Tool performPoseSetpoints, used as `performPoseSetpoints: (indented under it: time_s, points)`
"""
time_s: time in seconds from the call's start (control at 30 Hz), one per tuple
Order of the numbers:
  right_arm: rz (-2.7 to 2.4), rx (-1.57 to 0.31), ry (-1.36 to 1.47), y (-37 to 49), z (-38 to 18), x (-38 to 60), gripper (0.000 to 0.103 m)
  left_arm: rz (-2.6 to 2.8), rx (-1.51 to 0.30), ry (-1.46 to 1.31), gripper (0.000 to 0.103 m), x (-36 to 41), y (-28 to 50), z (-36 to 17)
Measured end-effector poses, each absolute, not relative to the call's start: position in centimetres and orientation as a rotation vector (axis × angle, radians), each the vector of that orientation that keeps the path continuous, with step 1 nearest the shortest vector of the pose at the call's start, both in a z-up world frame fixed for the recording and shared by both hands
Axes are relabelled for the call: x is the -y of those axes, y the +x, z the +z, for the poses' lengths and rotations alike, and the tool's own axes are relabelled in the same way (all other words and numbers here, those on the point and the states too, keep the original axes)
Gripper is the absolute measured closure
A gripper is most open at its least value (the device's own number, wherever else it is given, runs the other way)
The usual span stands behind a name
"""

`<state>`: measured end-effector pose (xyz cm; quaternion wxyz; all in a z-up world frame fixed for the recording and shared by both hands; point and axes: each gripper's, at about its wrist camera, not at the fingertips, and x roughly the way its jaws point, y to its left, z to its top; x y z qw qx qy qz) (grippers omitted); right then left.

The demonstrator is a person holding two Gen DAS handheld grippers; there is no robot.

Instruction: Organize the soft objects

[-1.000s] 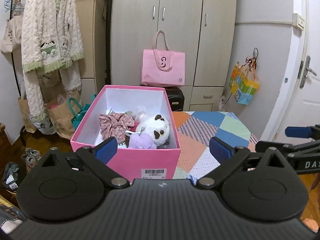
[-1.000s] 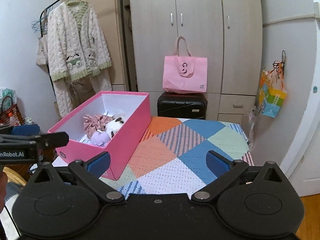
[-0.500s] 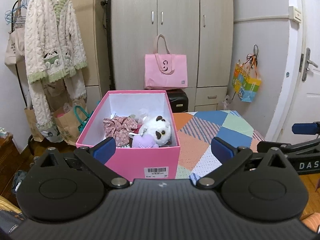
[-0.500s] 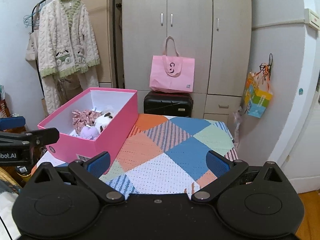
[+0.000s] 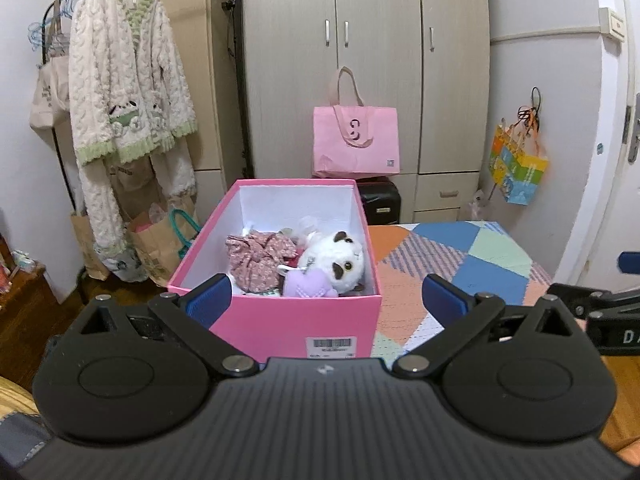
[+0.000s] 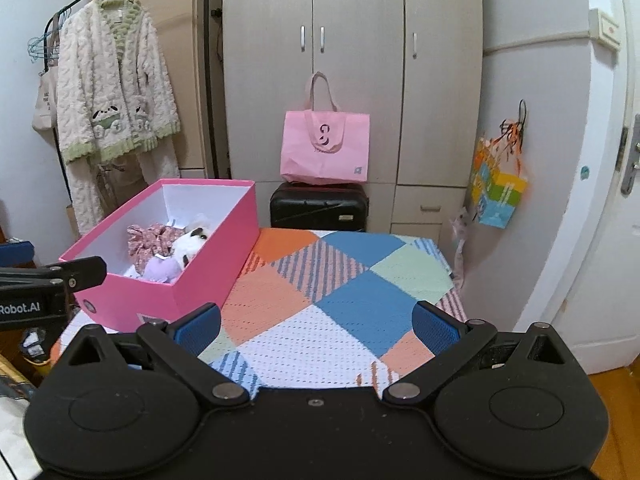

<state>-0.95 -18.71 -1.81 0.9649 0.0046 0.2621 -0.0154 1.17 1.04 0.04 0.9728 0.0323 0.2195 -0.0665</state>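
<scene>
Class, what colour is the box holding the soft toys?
Pink outside, white inside: the box shows best in the left wrist view.

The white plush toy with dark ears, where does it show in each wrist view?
Left wrist: white plush toy center frame, inside the pink box.
Right wrist: same toy at left, in that box.
Shared landmark: pink tote bag against the wardrobe.

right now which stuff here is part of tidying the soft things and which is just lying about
Part of the job:
- pink box on the patchwork cloth
- white plush
- purple plush
- floral fabric piece
- left gripper, open
- right gripper, open

Just lying about:
- pink tote bag
- black suitcase
- hanging cardigan
- colourful bag
</scene>
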Motion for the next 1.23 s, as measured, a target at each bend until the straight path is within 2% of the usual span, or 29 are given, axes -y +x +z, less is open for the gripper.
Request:
performPoseSetpoints:
  time_s: [0.6,1.23]
  points:
    - [-0.068,-0.46,-0.002,-2.1,-1.8,18.9,0.0,-0.141,-0.402,0.092,0.0,-1.1,0.3,-0.3]
    - [-0.071,-0.477,0.016,-1.8,-2.3,19.2,0.0,-0.101,-0.406,0.08,0.0,-1.5,0.8,-0.7]
